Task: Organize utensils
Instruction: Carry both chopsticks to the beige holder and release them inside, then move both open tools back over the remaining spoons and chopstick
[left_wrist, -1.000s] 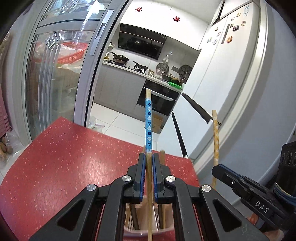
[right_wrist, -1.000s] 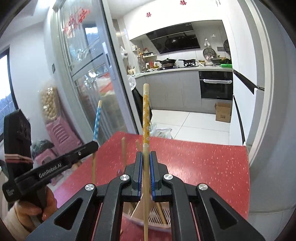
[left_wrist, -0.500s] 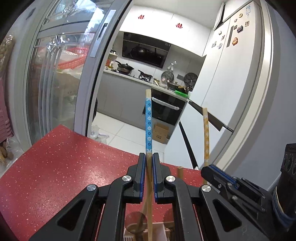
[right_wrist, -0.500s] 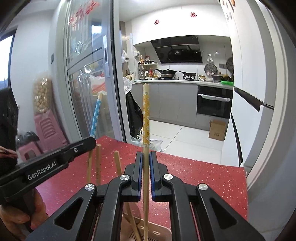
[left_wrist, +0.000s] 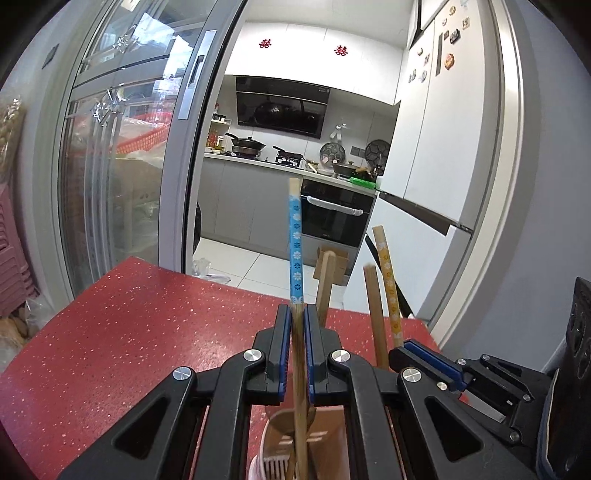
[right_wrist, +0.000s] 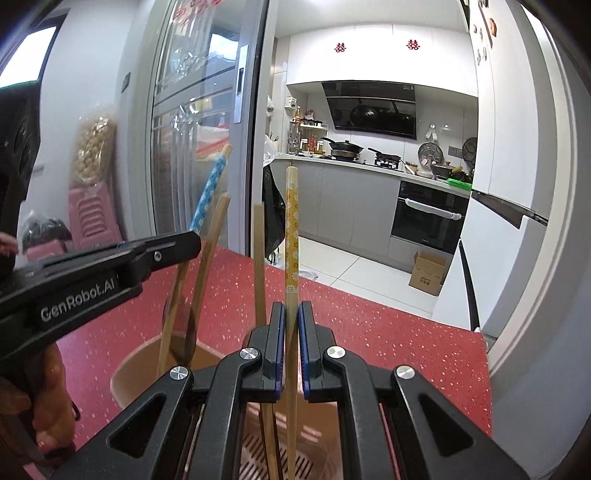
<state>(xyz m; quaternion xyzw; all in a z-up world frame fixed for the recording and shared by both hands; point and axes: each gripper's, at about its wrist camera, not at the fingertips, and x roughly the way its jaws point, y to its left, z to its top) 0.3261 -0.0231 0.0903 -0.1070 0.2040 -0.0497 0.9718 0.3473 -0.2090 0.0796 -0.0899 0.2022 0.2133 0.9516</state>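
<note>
blue chopstick, yellow chopstick, upright over holder

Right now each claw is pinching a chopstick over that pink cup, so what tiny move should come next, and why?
Probably open both claws and let go. The left claw holds the blue chopstick and the right claw the yellow chopstick, both upright with their lower ends already down inside the pink holder, beside the plain wooden utensils standing there.

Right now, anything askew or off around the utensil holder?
Nothing spilled or damaged. The left gripper holds a blue chopstick and the right gripper a yellow chopstick, both upright over the pink holder. The plain chopsticks inside lean at different angles, normal for loose sticks.
</note>
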